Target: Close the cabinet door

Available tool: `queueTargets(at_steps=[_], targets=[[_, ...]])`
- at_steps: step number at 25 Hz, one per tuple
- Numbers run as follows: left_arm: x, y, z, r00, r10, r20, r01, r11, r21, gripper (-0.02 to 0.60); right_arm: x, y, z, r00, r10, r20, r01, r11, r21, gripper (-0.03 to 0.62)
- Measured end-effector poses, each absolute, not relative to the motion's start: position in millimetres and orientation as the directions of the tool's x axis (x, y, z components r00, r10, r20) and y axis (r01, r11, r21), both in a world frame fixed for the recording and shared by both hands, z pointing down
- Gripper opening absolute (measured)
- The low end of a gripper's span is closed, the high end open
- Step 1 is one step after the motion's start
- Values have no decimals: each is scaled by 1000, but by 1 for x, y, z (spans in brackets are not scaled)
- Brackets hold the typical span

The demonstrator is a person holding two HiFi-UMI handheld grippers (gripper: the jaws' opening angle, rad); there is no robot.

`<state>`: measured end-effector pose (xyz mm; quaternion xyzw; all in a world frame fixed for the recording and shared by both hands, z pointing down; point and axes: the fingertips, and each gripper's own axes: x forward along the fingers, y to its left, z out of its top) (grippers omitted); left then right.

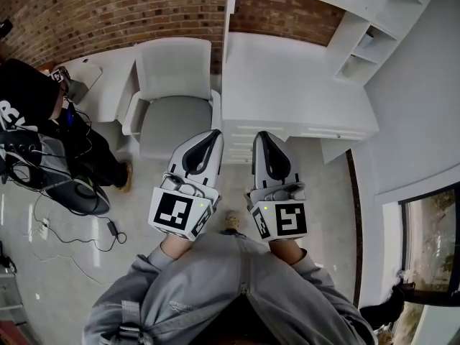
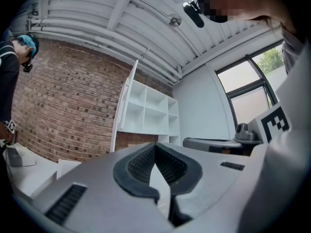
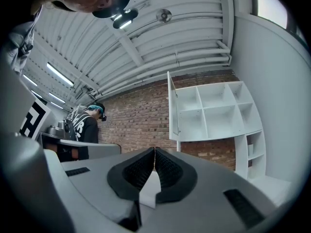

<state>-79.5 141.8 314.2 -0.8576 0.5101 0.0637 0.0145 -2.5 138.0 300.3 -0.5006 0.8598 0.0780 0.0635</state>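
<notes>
Grey floor (image 1: 61,290): white chair (image 1: 175,95), white desk (image 1: 287,85) standing; black power adapter (image 1: 112,228) lying left.

White cab. door (image 3: 173,110), wide open

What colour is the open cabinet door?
White; the cabinet door shows best in the right gripper view.

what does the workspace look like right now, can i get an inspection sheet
surface: white desk, nothing seen on its top
job's things: cabinet on the wall; cabinet door stands open, seen edge-on
clutter: armchair beside the desk
grippers: left gripper shut, empty; right gripper shut, empty; neither touches the door
cables: power brick with loose cable on the floor at left
surroundings: brick wall, person in black, window
</notes>
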Motion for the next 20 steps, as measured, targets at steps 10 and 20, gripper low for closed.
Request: queueTargets(at_steps=[10, 20], targets=[[-59, 80, 304, 424, -897, -126, -903, -430, 23, 6, 11, 68, 289, -561, -804, -197, -826, 559, 71, 26], [-58, 47, 302, 360, -926, -116, -932, -363, 4, 6, 10, 26, 293, -623, -752, -214, -776, 630, 44, 26]])
